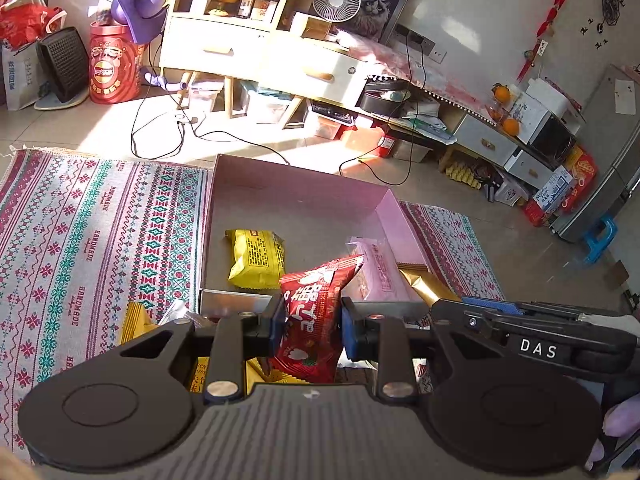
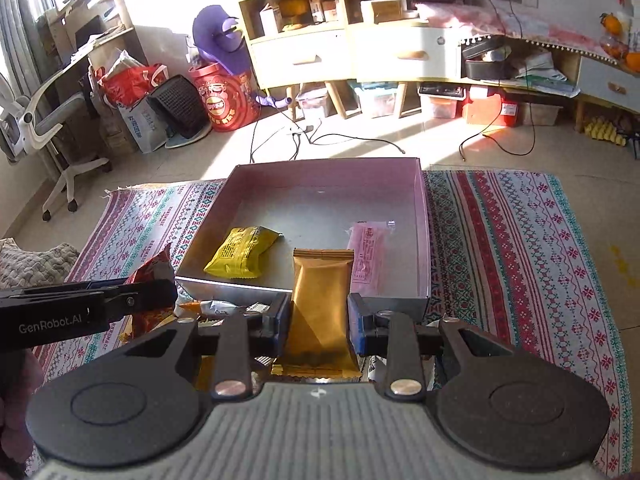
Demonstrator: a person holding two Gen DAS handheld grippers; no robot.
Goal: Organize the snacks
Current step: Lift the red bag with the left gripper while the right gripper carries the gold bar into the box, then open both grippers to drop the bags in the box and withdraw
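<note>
My left gripper point(image 1: 313, 325) is shut on a red snack packet point(image 1: 316, 320) and holds it above the near wall of a shallow pink box point(image 1: 304, 184). My right gripper point(image 2: 318, 320) is shut on a gold snack packet point(image 2: 320, 300) at the box's point(image 2: 424, 216) near wall. A yellow packet point(image 1: 256, 258) and a pink packet point(image 1: 376, 268) lie inside the box; both also show in the right wrist view, yellow packet point(image 2: 242, 252) and pink packet point(image 2: 368, 256). The right gripper's gold packet point(image 1: 424, 284) and body show in the left wrist view.
The box sits on a patterned rug point(image 2: 520, 248) on a tiled floor. More loose packets point(image 1: 138, 318) lie on the rug in front of the box. Cables point(image 2: 360, 140), a red tub point(image 2: 220, 100), an office chair point(image 2: 60, 140) and low cabinets point(image 2: 360, 52) stand beyond.
</note>
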